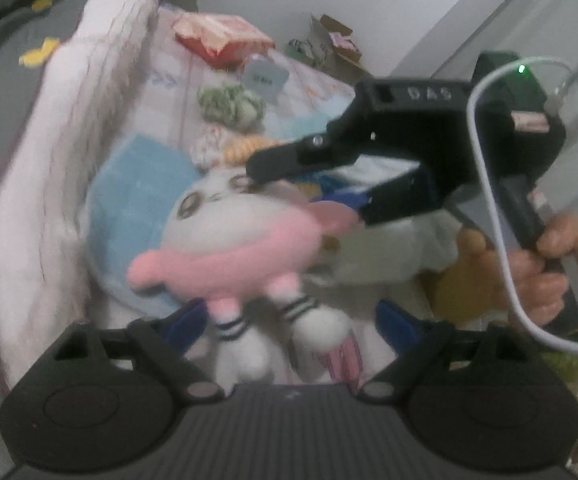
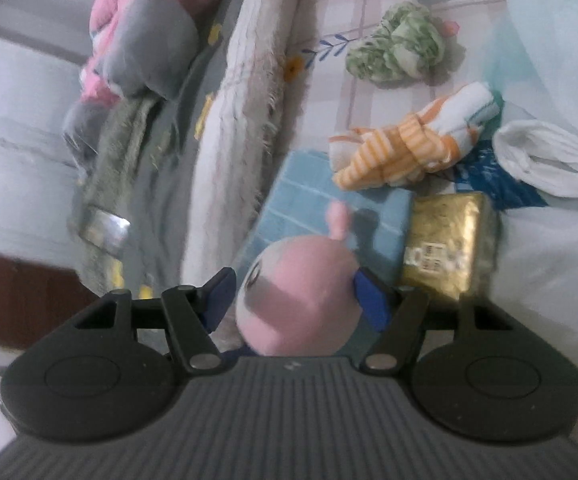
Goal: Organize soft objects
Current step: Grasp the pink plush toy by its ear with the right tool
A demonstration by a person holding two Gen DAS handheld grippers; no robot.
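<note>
A plush doll [image 1: 225, 236] with a white face, pink body and striped white legs hangs from my right gripper [image 1: 313, 192], whose black fingers close on its head from the right. In the right wrist view the doll's pink head [image 2: 301, 296] fills the gap between the blue pads of that right gripper [image 2: 293, 300]. My left gripper [image 1: 293, 320] stands open at the bottom of its view. The doll's legs dangle between its blue pads without touching them.
Below lie a folded blue towel [image 2: 321, 208], an orange-striped cloth [image 2: 409, 144], a green-white cloth bundle [image 2: 397, 44], a white cloth [image 2: 549, 160] and a gold packet [image 2: 445, 244]. A fluffy pale blanket [image 1: 89, 120] borders the left. A hand [image 1: 557, 264] grips the right tool.
</note>
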